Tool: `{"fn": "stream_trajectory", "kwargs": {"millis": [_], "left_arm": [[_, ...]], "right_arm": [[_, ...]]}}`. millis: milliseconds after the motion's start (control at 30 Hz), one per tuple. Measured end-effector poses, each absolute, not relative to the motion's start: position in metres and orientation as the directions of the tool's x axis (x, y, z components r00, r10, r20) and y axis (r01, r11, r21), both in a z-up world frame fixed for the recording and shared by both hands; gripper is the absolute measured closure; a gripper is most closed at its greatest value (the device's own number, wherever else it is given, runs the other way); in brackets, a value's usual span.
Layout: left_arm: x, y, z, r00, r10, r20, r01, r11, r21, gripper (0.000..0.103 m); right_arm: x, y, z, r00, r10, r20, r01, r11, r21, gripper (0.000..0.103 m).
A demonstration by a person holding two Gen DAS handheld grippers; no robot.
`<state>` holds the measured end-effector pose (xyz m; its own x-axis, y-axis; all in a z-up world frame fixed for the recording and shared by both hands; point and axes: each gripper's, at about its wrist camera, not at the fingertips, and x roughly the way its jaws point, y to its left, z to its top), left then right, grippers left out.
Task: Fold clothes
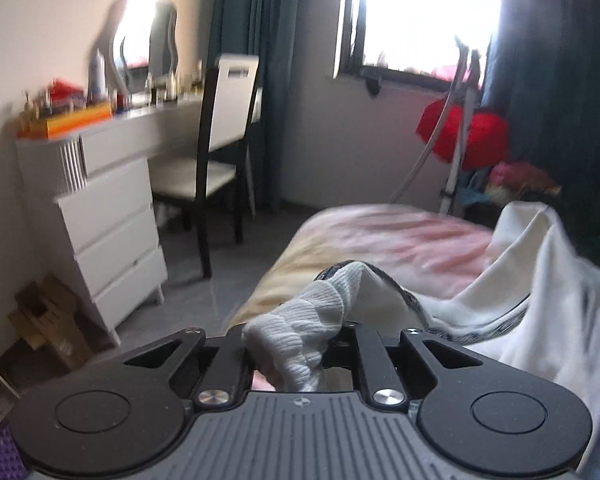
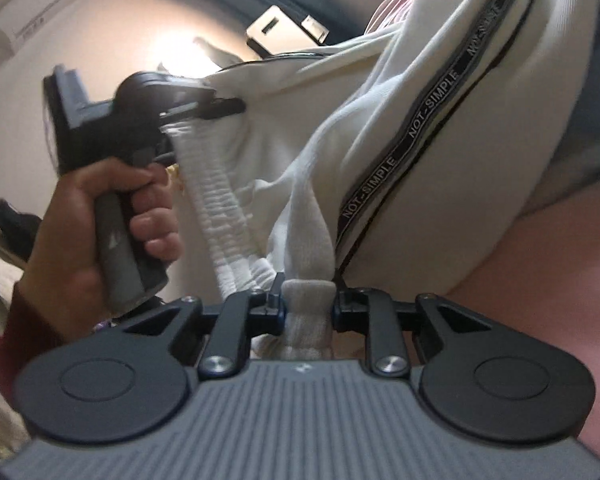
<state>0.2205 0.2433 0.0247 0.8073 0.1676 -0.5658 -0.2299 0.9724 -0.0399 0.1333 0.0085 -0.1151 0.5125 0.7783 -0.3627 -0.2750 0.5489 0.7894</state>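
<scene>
A white garment with a black lettered tape down its side hangs stretched between my two grippers. My right gripper is shut on a bunched fold of its ribbed band. In the right wrist view a hand holds my left gripper, which pinches the other end of the ribbed band. In the left wrist view my left gripper is shut on a wad of white ribbed cloth that hides the fingertips. The rest of the garment trails right over the bed.
The bed carries a pink and yellow sheet. On the left stand a white chest of drawers with a cluttered top and a chair. A bright window, dark curtains and red items are behind. A cardboard box lies on the floor.
</scene>
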Motion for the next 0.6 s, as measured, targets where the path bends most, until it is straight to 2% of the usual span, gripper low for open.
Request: {"fn": "stream_trajectory", "kwargs": {"millis": [67,167,233,267,333,367,433,500,600], "left_arm": [[0.228,0.252,0.010,0.790,0.163,-0.592,-0.236,0.971,-0.048,0.087],[0.228,0.255,-0.001,0.778,0.164,-0.607,-0.249,0.967,-0.058,0.081],[0.223,0.254,-0.003,0.774,0.162,-0.611,-0.253,0.965,-0.064,0.072],[0.220,0.252,-0.001,0.773,0.167,-0.612,-0.257,0.964,-0.062,0.067],[0.211,0.246,0.004,0.771,0.172,-0.613,-0.263,0.963,-0.060,0.051],[0.206,0.242,0.008,0.771,0.176,-0.612,-0.266,0.962,-0.059,0.048],[0.196,0.233,0.016,0.772,0.184,-0.609,-0.272,0.961,-0.055,0.031],[0.182,0.223,0.024,0.784,0.198,-0.589,-0.277,0.960,-0.046,0.018],[0.167,0.200,0.039,0.800,0.186,-0.571,-0.256,0.966,-0.045,0.018]], "right_arm": [[0.140,0.013,-0.117,0.506,0.772,-0.385,-0.270,0.566,0.779,0.079],[0.138,0.011,-0.110,0.505,0.762,-0.406,-0.285,0.591,0.754,0.072],[0.134,0.008,-0.101,0.498,0.753,-0.430,-0.309,0.617,0.723,0.053],[0.130,0.006,-0.096,0.500,0.743,-0.445,-0.321,0.636,0.702,0.047],[0.120,-0.001,-0.084,0.517,0.715,-0.470,-0.345,0.677,0.650,0.019],[0.113,-0.006,-0.079,0.533,0.702,-0.473,-0.355,0.693,0.628,0.015],[0.100,-0.021,-0.066,0.569,0.672,-0.475,-0.366,0.723,0.585,0.017],[0.089,-0.038,-0.052,0.596,0.646,-0.477,-0.357,0.745,0.564,0.017],[0.067,-0.074,-0.028,0.653,0.598,-0.465,-0.344,0.781,0.522,0.017]]}}
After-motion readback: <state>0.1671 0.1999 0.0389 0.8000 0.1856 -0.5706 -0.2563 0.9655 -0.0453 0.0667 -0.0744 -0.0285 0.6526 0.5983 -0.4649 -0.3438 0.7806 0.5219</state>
